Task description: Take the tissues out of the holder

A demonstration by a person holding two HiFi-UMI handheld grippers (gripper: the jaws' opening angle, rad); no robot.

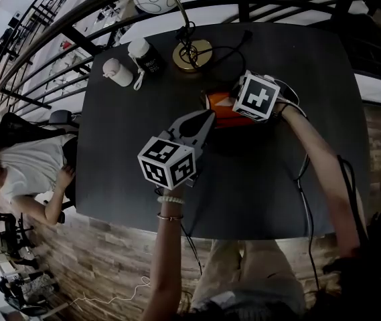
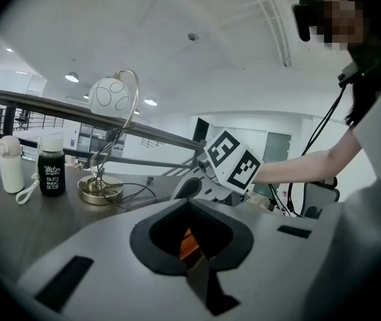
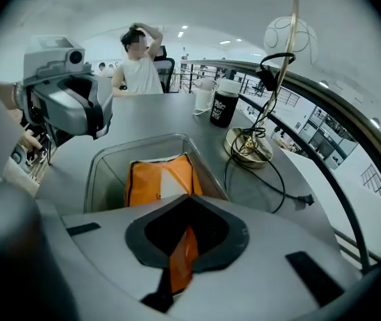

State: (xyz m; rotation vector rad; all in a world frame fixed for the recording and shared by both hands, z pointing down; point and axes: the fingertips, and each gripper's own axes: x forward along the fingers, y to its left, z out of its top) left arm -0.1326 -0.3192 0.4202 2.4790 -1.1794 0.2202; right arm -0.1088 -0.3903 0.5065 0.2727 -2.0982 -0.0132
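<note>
The tissue pack [image 1: 221, 105], orange with a pale panel, lies inside the clear holder [image 3: 100, 179] near the middle of the dark table [image 1: 277, 172], and we have one of its edges pinched. Going from the left, a person in a white shirt [image 1: 29, 169] sits beside the table's edge. Near the far edge stand a small white bottle [image 1: 117, 72] and just beside it a black bottle with a white cap [image 1: 144, 57], then a lamp with a round brass base [image 1: 191, 55] and a curved arm. Our left gripper [image 1: 207, 117] reaches in from the near side with its tip at the holder's left end. Its jaws are pressed together, and only a sliver of orange shows through the opening behind them; we cannot tell whether they pinch anything. Our right gripper [image 3: 177, 269] sits over the holder's right end, jaws clamped on a strip of the orange wrapper that runs up between them. A black cable [image 3: 277, 179] trails off the lamp base to the right.
</note>
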